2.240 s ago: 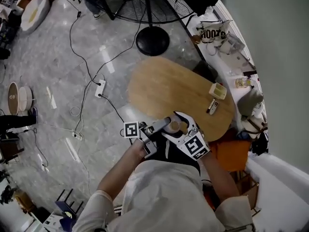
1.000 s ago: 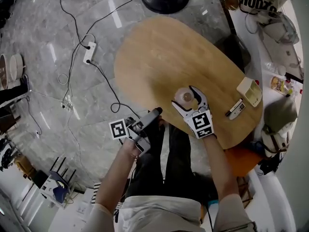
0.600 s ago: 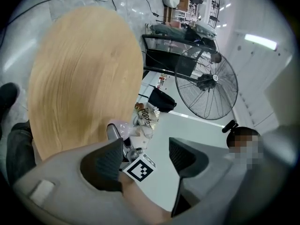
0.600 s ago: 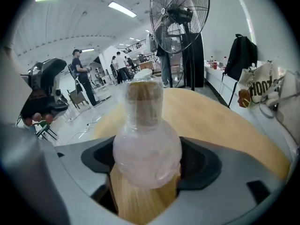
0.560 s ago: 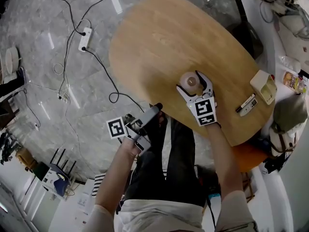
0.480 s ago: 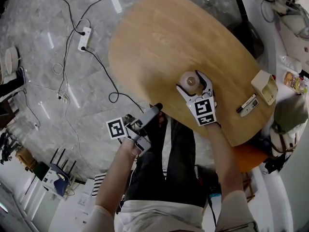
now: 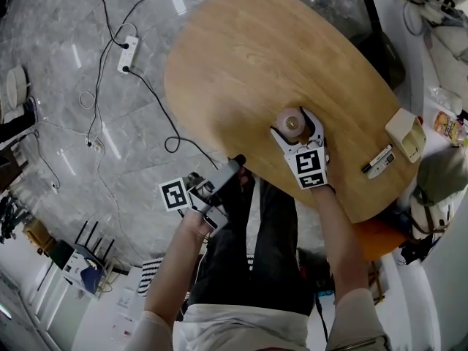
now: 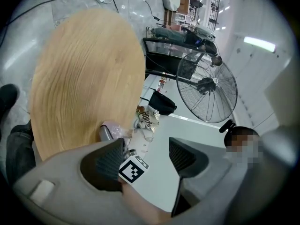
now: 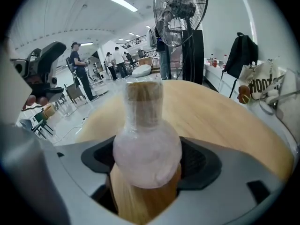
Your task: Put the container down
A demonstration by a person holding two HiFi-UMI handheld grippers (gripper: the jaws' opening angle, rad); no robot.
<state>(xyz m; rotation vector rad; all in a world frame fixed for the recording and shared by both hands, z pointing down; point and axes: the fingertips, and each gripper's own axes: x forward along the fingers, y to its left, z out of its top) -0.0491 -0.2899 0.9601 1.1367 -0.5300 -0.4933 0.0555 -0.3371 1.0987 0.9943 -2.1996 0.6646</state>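
The container (image 7: 290,121) is a small round clear flask with a cork-coloured neck. In the right gripper view the container (image 9: 146,144) stands upright between the two dark pads, and my right gripper (image 9: 147,165) is shut on its bulb. Seen from the head view, the right gripper (image 7: 295,126) holds it over the near-middle of the oval wooden table (image 7: 241,57); I cannot tell whether its base touches the wood. My left gripper (image 7: 234,165) hangs off the table's near edge, above my legs. In its own view the left gripper (image 8: 146,156) is open, with nothing between its jaws.
A beige box (image 7: 406,134) and a small dark-and-white stick-shaped device (image 7: 378,161) lie at the table's right end. A power strip (image 7: 126,55) with cables lies on the marble floor to the left. A standing fan (image 9: 180,13) and a printed bag (image 9: 260,86) stand beyond the table.
My right gripper has carried the container from close to my body out over the table. The left gripper has let go of the pair and stayed back at the table's near edge.
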